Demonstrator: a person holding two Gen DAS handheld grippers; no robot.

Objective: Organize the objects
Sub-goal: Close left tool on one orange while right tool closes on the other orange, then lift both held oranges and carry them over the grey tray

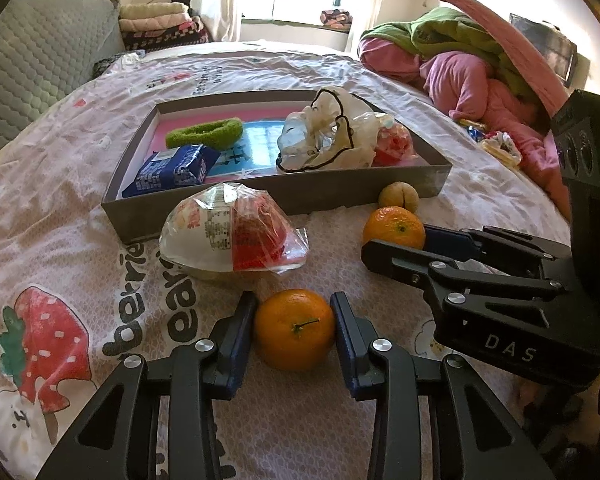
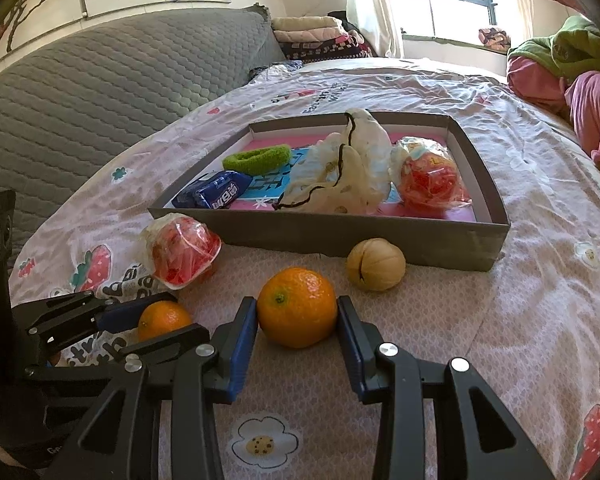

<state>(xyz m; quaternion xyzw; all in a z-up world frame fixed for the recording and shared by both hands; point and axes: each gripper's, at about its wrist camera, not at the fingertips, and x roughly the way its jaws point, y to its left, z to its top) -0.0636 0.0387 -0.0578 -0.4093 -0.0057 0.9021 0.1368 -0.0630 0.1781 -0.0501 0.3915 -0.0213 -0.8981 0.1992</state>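
Note:
On the bed, my left gripper point(image 1: 294, 299) is shut on an orange point(image 1: 294, 330), with both blue pads against its sides. In the right wrist view the same gripper point(image 2: 168, 316) and its orange point(image 2: 162, 318) show at the lower left. My right gripper point(image 2: 296, 305) is shut on a second orange point(image 2: 296, 308) closer to the box; the left wrist view shows that gripper point(image 1: 396, 240) and orange point(image 1: 394, 226) too. Behind both lies a shallow grey box point(image 2: 340, 234) holding a green hair band point(image 2: 258, 159), a blue packet point(image 2: 216, 192), a crumpled plastic bag point(image 2: 352, 168) and a wrapped red snack point(image 2: 430, 178).
A plastic-wrapped red-and-white snack point(image 1: 232, 232) lies in front of the box on the left. A tan, cracked round fruit point(image 2: 376, 265) rests against the box's front wall. Pink and green clothes point(image 1: 472, 64) pile up at the right; a grey quilted headboard point(image 2: 100, 80) stands at the left.

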